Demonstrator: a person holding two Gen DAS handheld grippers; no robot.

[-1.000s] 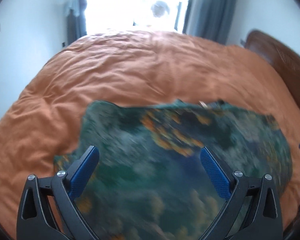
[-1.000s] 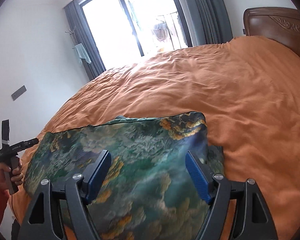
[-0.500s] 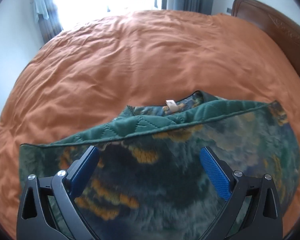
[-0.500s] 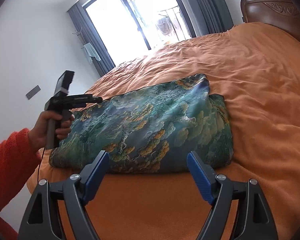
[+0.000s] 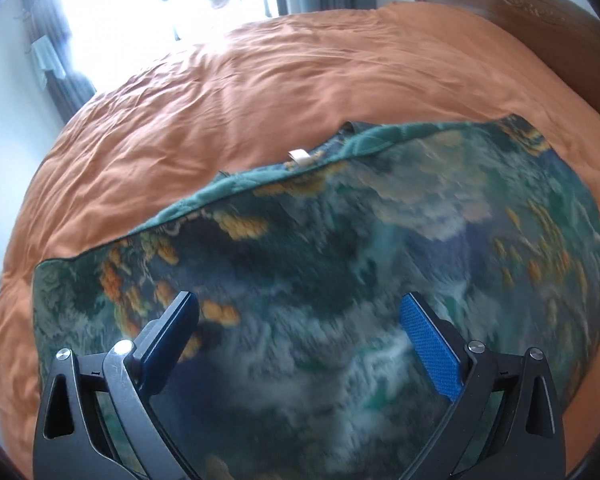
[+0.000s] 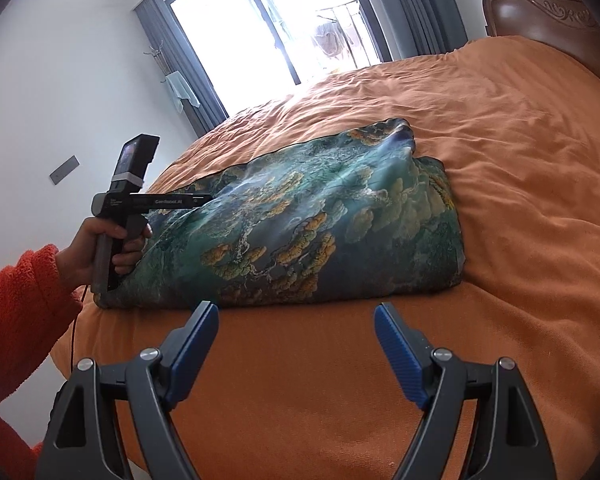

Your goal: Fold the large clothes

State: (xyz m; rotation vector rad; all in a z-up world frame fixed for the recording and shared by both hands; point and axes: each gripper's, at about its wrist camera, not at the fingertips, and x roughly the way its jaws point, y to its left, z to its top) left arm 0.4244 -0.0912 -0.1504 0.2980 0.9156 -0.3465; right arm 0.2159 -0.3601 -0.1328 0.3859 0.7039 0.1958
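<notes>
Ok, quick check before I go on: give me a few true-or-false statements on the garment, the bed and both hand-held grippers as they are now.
1. The printed garment lies folded on the orange bedcover. True.
2. The right hand-held gripper is clamped on the garment's near edge. False: its jaws stand open over bare bedcover, short of the garment.
3. The left hand-held gripper is open above the garment. True.
4. A white label shows at the garment's far edge in the left wrist view. True.
5. The garment hangs over the wooden headboard. False: it lies on the bedcover, well apart from the headboard.
</notes>
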